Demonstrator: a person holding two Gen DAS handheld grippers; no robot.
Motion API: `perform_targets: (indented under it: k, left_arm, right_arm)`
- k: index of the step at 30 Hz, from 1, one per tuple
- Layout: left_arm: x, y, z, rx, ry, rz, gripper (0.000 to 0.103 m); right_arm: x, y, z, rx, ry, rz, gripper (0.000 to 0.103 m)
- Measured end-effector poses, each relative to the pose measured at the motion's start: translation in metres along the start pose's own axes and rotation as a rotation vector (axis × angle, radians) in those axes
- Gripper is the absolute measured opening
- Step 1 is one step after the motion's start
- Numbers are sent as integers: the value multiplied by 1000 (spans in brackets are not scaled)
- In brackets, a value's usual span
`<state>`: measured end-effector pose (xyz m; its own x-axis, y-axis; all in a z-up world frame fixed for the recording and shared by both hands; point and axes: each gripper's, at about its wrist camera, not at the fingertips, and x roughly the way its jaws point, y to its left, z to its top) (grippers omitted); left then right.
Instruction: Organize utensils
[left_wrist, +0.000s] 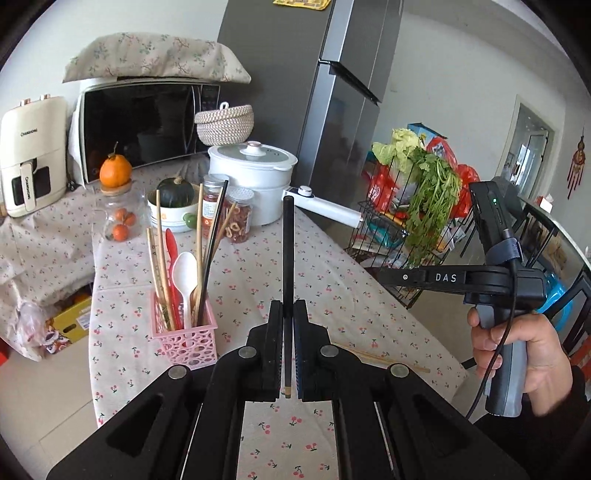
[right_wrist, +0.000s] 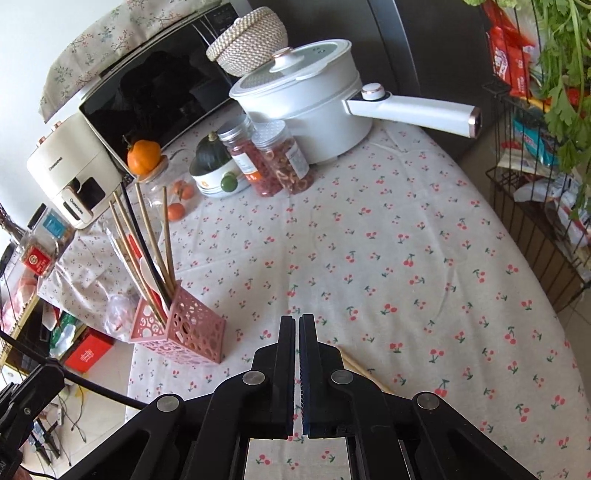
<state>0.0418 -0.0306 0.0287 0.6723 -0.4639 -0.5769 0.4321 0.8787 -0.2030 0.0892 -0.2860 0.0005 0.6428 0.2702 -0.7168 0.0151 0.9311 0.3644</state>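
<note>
My left gripper (left_wrist: 288, 306) is shut on a black chopstick (left_wrist: 288, 251) that sticks up and forward from between its pads, held above the cherry-print tablecloth (left_wrist: 332, 280). To its left stands a pink perforated basket (left_wrist: 184, 339) holding several chopsticks, a white spoon (left_wrist: 184, 273) and a red utensil. My right gripper (right_wrist: 297, 319) is shut with nothing between its fingers; a hand holds it at the right of the left wrist view (left_wrist: 384, 277). A wooden chopstick (right_wrist: 360, 369) lies on the cloth just behind its right finger. The pink basket (right_wrist: 192, 328) stands to its left.
At the back of the table stand a white lidded pot (right_wrist: 306, 107) with a long handle, two spice jars (right_wrist: 280, 158), a bowl with a green squash (left_wrist: 173, 206), a microwave (left_wrist: 144, 122) and an air fryer (left_wrist: 31, 155). A wire rack with greens (left_wrist: 424, 206) borders the right edge.
</note>
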Motion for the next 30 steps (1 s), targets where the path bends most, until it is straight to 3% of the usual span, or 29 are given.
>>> perform_targets:
  k: [3, 6, 7, 10, 13, 15, 17, 21, 25, 30]
  left_arm:
    - [-3, 9, 0, -18, -6, 6, 5]
    - [-2, 19, -2, -49, 10, 5, 5]
    - [0, 21, -3, -57, 19, 3, 5]
    - [5, 24, -9, -61, 49, 5, 5]
    - [10, 27, -16, -58, 77, 7, 5]
    - [12, 29, -20, -56, 92, 8, 5]
    - [14, 32, -24, -56, 104, 16, 5]
    - [14, 39, -25, -75, 109, 20, 5]
    - [15, 41, -22, -87, 110, 16, 5]
    - [18, 34, -18, -91, 110, -12, 5]
  right_arm:
    - [2, 1, 3, -12, 2, 6, 1]
    - [18, -5, 4, -36, 83, -4, 5]
    - [29, -8, 2, -54, 129, -32, 10]
    - [62, -24, -13, -85, 276, -149, 39]
    - [80, -45, -27, -115, 380, -220, 41]
    - [84, -57, -31, -137, 399, -255, 42]
    - [87, -66, -36, -158, 415, -263, 48]
    - [90, -84, -40, -147, 481, -282, 49]
    - [84, -94, -46, -159, 541, -259, 64]
    - [83, -99, -75, -274, 650, -306, 65]
